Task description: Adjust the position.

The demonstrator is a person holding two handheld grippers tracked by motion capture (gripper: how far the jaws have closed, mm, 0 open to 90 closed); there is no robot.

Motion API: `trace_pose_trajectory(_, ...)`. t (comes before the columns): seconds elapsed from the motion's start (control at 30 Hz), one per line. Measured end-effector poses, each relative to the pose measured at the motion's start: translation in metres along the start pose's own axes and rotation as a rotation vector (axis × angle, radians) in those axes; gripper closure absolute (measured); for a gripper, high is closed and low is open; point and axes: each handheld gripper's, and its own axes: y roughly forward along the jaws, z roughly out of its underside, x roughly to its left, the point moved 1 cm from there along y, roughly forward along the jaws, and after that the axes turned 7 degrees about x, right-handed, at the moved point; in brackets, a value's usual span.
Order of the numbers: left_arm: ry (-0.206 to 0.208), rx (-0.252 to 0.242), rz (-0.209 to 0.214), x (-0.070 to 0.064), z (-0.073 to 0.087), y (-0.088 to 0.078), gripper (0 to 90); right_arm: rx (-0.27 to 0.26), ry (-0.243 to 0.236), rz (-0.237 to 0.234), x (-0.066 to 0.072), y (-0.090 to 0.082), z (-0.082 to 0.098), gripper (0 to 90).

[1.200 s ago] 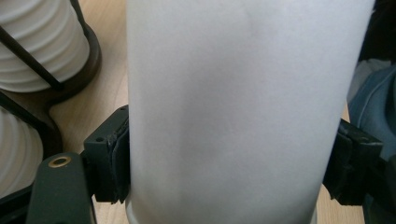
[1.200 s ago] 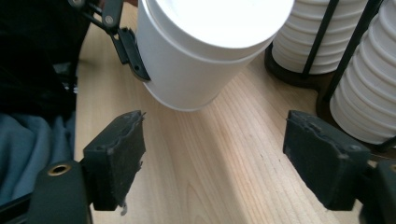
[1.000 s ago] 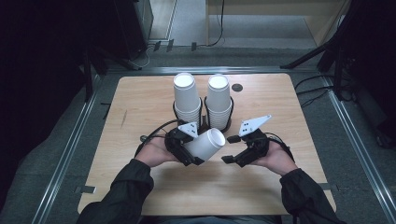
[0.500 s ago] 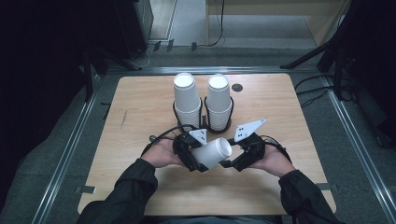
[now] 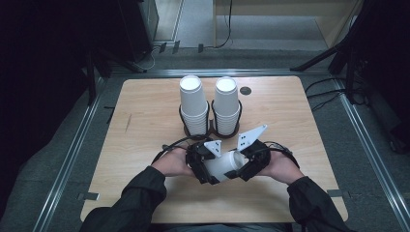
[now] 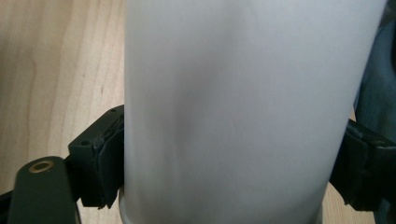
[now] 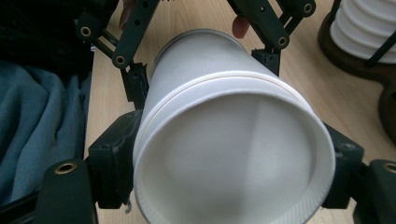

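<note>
White paper cup (image 5: 225, 166) held on its side just above the near part of the wooden table (image 5: 145, 121), in front of the cup stacks (image 5: 193, 104). Left gripper (image 5: 205, 170) grasping the base end, jaws just eased wider, pads still on the wall. Right gripper (image 5: 244, 166) just closing, now clamped at the rim end. Opposed grips probably meant to pull nested cups apart.

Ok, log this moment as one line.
left gripper: shut on cup | right gripper: closing at rim | stacks: upright in holders
</note>
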Motion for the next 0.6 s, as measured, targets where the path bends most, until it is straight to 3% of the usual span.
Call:
trace_pose_trajectory(0.13,-0.038,-0.034,-0.035,0.001,0.0,-0.003,1.1,-0.011,0.017,0.001,-0.001,-0.004,0.002,23.4)
trace_pose_trajectory(0.27,-0.057,-0.057,-0.067,0.003,0.003,-0.01,0.0,-0.017,0.033,0.012,-0.004,-0.009,0.006,23.3)
trace_pose_trajectory(0.47,-0.089,-0.121,-0.065,0.006,0.008,-0.023,0.0,-0.051,0.071,0.031,-0.007,-0.02,0.011,23.3)
trace_pose_trajectory(0.5,-0.095,-0.158,-0.057,0.007,0.01,-0.029,0.0,-0.08,0.088,0.042,-0.008,-0.025,0.012,23.2)
trace_pose_trajectory(0.6,-0.12,-0.202,-0.058,0.008,0.015,-0.034,0.0,-0.08,0.104,0.063,-0.011,-0.027,0.015,23.2)
